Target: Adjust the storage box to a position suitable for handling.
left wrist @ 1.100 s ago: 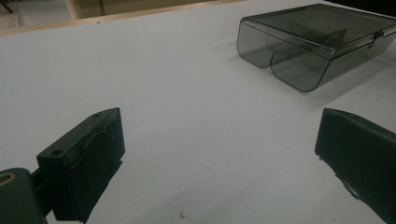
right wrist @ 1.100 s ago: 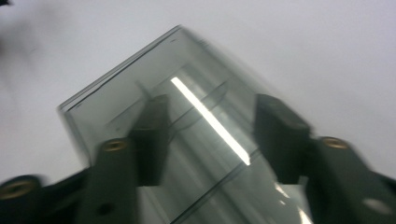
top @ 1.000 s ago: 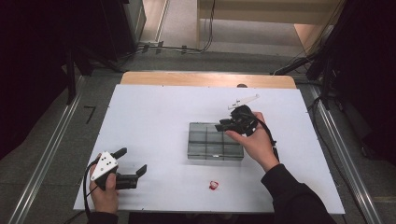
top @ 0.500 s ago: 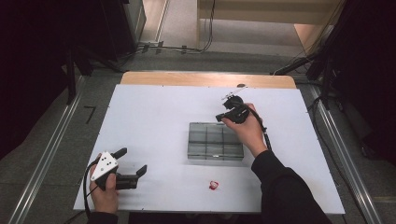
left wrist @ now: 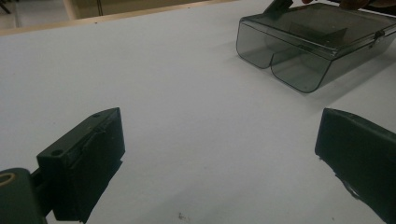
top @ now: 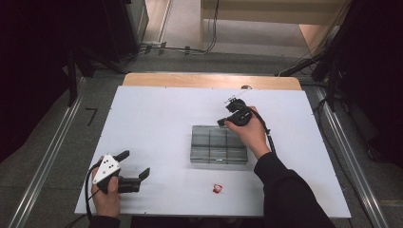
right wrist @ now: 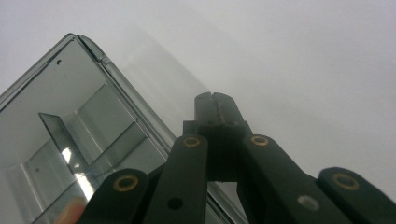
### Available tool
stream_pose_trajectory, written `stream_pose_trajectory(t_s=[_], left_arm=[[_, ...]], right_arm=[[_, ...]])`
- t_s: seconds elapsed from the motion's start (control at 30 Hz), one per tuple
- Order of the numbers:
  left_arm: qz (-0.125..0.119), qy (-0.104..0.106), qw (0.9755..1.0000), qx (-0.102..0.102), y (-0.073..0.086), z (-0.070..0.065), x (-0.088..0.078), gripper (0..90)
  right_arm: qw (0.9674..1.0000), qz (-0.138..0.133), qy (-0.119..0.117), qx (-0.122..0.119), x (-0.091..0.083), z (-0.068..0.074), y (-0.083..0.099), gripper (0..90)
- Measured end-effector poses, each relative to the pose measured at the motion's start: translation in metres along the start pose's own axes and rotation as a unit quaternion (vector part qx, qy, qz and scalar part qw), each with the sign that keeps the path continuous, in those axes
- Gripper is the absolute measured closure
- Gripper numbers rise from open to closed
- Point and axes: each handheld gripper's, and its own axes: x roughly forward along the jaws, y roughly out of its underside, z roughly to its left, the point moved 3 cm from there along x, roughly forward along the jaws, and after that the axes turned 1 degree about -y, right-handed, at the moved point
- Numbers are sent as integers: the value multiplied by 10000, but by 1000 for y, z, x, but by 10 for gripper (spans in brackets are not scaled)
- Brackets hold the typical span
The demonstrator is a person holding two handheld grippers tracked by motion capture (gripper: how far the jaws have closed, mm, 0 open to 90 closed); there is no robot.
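Smoky plastic box (top: 218, 144) lies mid-table, long axis crosswise; the right gripper (top: 234, 113), jaws pressed together on nothing, sits at its far right corner, while the wide-open left gripper (top: 134, 172) rests well apart.

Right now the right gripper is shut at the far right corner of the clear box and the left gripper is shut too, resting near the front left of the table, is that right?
Not quite. The left gripper is open: the left gripper view shows its jaws standing wide apart over bare table. The rest holds: the right gripper is shut at the far right corner of the clear box.
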Motion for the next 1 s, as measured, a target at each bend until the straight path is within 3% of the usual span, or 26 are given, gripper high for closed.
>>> stream_pose_trajectory(t_s=[0.37, 0.6, 1.0], left_arm=[[5, 2, 10000, 15, 0, -1, 1, 16], [7, 2, 10000, 17, 0, 0, 1, 16], [-2, 17, 10000, 18, 0, 0, 1, 16]], right_arm=[[9999, -63, -122, 51, 0, 13, 10, 880], [9999, -13, -135, -63, 0, 22, 14, 880], [9997, -239, -107, 26, -3, 23, 20, 857]])
